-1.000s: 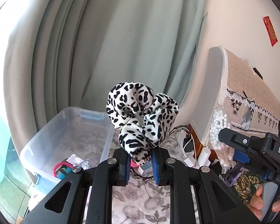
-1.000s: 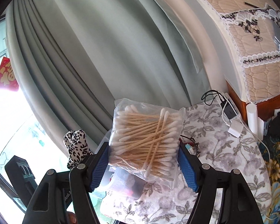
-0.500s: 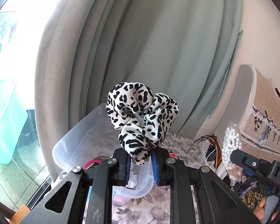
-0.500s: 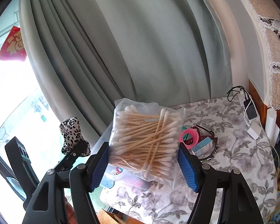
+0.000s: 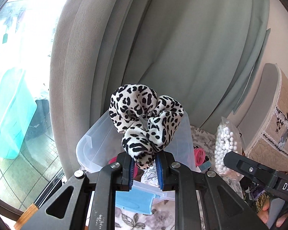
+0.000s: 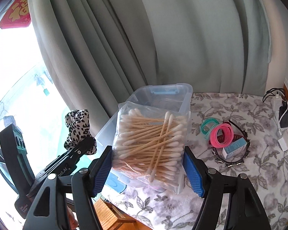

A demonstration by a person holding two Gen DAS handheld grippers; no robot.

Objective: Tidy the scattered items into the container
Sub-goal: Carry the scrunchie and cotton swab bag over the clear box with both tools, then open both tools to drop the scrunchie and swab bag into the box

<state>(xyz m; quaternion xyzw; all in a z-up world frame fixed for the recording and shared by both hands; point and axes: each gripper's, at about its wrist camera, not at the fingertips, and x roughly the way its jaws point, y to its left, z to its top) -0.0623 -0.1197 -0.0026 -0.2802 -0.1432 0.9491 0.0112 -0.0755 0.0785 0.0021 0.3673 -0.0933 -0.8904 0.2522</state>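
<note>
Both fingers pinching: left gripper [image 5: 145, 169] scrunchie [image 5: 144, 122], right gripper [image 6: 147, 169] swab bag [image 6: 151, 145]; bangles [image 6: 220, 135] clear only in right view.

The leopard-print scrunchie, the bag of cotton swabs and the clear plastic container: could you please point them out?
leopard-print scrunchie [image 5: 144, 120], left wrist view, middle folds.
bag of cotton swabs [image 6: 150, 143], right wrist view, centre.
clear plastic container [image 6: 170, 89], right wrist view, far rim.

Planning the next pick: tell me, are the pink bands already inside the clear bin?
No, the pink bands lie on the floral cloth beside the clear bin.
</note>
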